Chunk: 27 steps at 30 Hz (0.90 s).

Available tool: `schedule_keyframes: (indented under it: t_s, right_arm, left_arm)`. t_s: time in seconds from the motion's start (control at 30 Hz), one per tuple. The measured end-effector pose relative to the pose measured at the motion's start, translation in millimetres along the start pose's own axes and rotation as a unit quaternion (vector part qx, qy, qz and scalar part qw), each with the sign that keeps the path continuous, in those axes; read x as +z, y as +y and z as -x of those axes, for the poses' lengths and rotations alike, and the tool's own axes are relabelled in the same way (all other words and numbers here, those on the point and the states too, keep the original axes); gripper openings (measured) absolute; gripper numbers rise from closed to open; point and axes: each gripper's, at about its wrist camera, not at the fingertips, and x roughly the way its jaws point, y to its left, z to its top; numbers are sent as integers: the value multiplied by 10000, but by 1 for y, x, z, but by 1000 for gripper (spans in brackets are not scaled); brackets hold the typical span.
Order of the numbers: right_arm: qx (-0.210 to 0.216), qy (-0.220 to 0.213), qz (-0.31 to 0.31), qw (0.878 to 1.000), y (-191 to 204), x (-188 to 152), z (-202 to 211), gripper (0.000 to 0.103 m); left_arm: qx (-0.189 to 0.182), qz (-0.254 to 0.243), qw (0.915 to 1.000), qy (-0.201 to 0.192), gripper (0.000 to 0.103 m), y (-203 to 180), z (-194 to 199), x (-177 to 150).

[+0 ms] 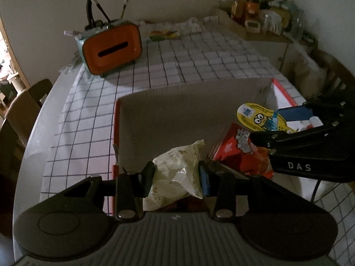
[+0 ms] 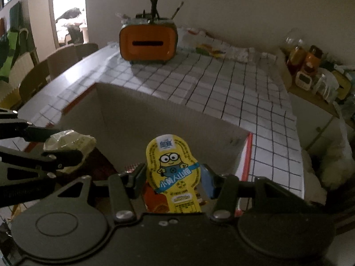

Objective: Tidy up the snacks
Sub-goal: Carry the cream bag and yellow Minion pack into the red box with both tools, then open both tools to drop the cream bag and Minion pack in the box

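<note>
Left hand-held gripper (image 1: 176,177) clamped on cream snack bag (image 1: 175,173); right hand-held gripper (image 2: 172,177) pinching yellow cartoon pouch (image 2: 174,173); both over cardboard box (image 1: 188,102).

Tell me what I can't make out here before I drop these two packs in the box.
- Box floor: both views, hidden by the grippers and packs in front.
- Red packet: left view, partly covered by the right gripper; right view shows only slivers behind the yellow pack.
- White pack print: too dim and crumpled to read.
- Jars on the side shelf: blurred, labels unreadable.
</note>
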Motion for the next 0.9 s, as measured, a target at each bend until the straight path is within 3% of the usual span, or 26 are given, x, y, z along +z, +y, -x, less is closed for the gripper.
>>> schedule_keyframes:
  t_s: [0.17,0.63,0.8,0.9]
  right_arm:
    - [51,200,54,9998,1,-5,-18,51]
    - [234,337,-68,9991,0,-10,-23,53]
    - [331,191,-194,9991,-5,-10,-6,68]
    - [331,154,-214,9991,-4,-11,5,68]
  left_arm:
    - [6,38,9997,245,41,0,-17,-4]
    - [146,-91,9995,255,43,-1,-20,-3]
    - [87,-27,9999,107,51,3,-7,-4]
    - [56,-17,10000,-2,54,4,4,-5]
